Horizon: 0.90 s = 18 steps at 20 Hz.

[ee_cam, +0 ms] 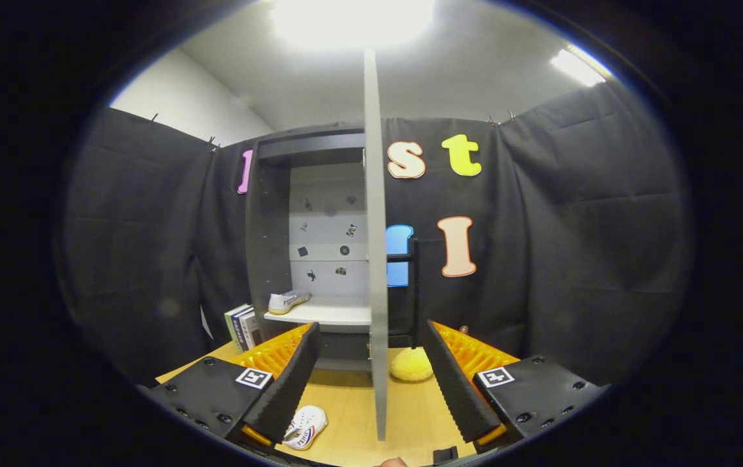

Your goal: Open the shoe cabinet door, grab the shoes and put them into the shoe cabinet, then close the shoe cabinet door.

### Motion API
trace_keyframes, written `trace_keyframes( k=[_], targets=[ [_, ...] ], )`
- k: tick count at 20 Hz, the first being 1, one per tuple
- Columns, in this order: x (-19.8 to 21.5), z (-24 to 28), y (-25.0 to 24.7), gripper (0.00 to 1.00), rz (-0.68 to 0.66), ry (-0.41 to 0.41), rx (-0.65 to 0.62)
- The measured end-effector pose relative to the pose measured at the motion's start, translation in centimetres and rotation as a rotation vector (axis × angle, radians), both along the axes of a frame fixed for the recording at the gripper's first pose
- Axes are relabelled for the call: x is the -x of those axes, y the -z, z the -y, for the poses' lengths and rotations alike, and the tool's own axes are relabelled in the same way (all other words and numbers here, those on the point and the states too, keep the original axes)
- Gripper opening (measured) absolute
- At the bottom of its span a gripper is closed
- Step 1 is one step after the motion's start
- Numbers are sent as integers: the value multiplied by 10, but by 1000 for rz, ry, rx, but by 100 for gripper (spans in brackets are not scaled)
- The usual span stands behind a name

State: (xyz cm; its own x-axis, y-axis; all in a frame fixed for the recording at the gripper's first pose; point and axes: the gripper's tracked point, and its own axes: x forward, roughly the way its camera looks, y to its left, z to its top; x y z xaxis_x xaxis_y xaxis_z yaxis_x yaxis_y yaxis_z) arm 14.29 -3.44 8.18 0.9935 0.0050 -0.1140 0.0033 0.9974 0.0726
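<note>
We saw the hand-held gripper (pixel 371 383) held with its fingers spread wide, gripping nothing, above the wooden tabletop (pixel 352 415). Between the fingers stood the edge of the open cabinet door (pixel 376 259), swung out toward us. Below the left finger one white shoe (pixel 305 427) lay on the tabletop. Just right of the door sat a yellow rounded object (pixel 412 365). Beyond the fingers the shoe cabinet (pixel 309 253) stood open, with a second white shoe (pixel 288 301) resting on its white shelf (pixel 326 314). Left of the cabinet a few books (pixel 241 326) stood upright.
</note>
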Motion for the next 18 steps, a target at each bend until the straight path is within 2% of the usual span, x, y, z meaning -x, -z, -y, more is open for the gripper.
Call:
trace_keyframes(
  k=[9, 18],
  targets=[
    [-18, -100, 100, 99, -178, -192, -12],
    [-53, -159, 219, 99, -423, -260, -44]
  ],
)
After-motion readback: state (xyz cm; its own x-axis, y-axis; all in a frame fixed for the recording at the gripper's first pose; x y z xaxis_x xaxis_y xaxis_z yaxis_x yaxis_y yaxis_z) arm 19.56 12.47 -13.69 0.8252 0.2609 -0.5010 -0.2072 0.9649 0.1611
